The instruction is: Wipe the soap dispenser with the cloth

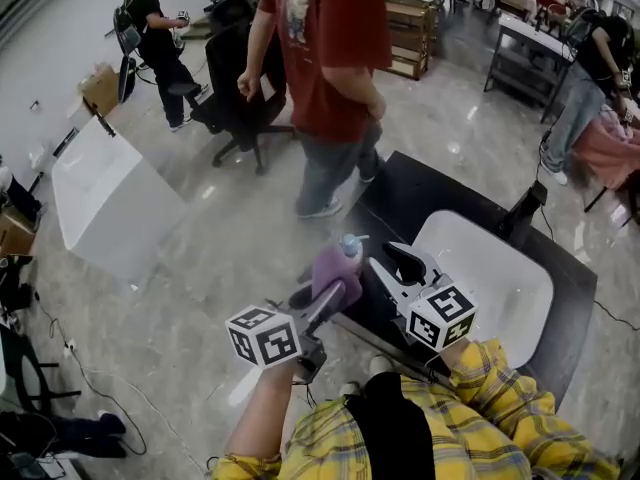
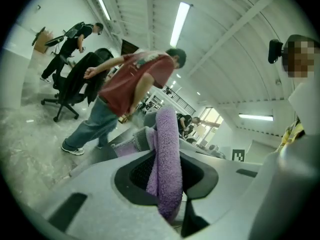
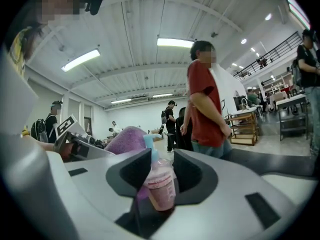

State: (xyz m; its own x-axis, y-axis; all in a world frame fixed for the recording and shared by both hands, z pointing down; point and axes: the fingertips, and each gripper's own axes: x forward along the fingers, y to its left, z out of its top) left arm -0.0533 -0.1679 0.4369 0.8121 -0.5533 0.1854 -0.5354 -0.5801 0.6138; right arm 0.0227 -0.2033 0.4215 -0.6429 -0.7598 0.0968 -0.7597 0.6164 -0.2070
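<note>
A purple cloth [image 1: 335, 271] is clamped in my left gripper [image 1: 333, 294], which is shut on it; in the left gripper view the cloth [image 2: 167, 154] stands folded between the jaws of that gripper [image 2: 165, 179]. My right gripper [image 1: 380, 260] is shut on the soap dispenser [image 1: 351, 246], a small pink bottle with a light-blue pump. The right gripper view shows the dispenser [image 3: 161, 184] upright between the jaws of the gripper [image 3: 159, 176], with the cloth [image 3: 125, 140] close behind it on the left. Cloth and bottle are held side by side in the air, touching or nearly so.
A black table [image 1: 420, 193] carrying a white basin [image 1: 500, 288] lies below the right gripper. A person in a red shirt [image 1: 330, 68] stands just beyond it. An office chair [image 1: 235, 108] and a white panel [image 1: 110, 203] are on the floor at the left.
</note>
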